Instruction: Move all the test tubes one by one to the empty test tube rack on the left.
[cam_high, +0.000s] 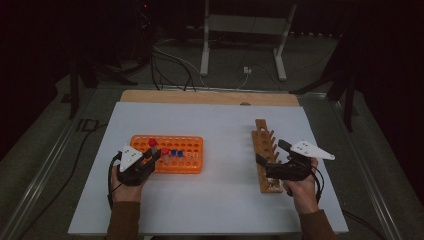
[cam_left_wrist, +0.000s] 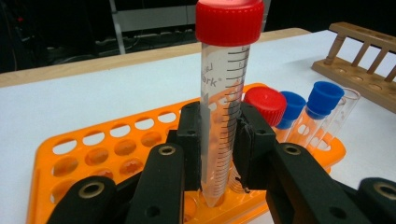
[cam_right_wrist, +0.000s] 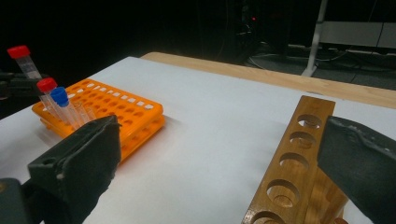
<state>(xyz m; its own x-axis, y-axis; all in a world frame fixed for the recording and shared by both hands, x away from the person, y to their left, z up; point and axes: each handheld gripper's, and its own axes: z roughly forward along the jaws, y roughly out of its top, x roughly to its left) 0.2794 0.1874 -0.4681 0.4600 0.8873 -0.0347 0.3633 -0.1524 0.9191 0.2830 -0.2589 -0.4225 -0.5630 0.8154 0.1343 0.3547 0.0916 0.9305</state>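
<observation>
Over the orange rack (cam_left_wrist: 60, 154) on the desk (cam_high: 220, 130), the clear graduated tube (cam_left_wrist: 223, 116) with its red cap stood upright, tip dipping into a hole. Left gripper (cam_left_wrist: 218, 140) was clamped around its middle, hand low by the rack. Right gripper (cam_right_wrist: 219, 154) sat released over the wooden rack (cam_right_wrist: 292, 186).

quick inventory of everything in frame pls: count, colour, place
orange plastic tube rack: 1, orange, on the white tabletop, left of centre
clear graduated tube with red screw cap: 1, clamped upright in the left tool, tip in a near-edge rack hole
other capped tubes standing in the rack: 3 seen, one red cap, two blue caps, beside the held tube
brown wooden tube rack: 1, right of centre, holes empty where seen
white tabletop: 1, with a wood strip along the far edge
left tool: black, shut on the tube
right tool: black, open, beside the wooden rack
</observation>
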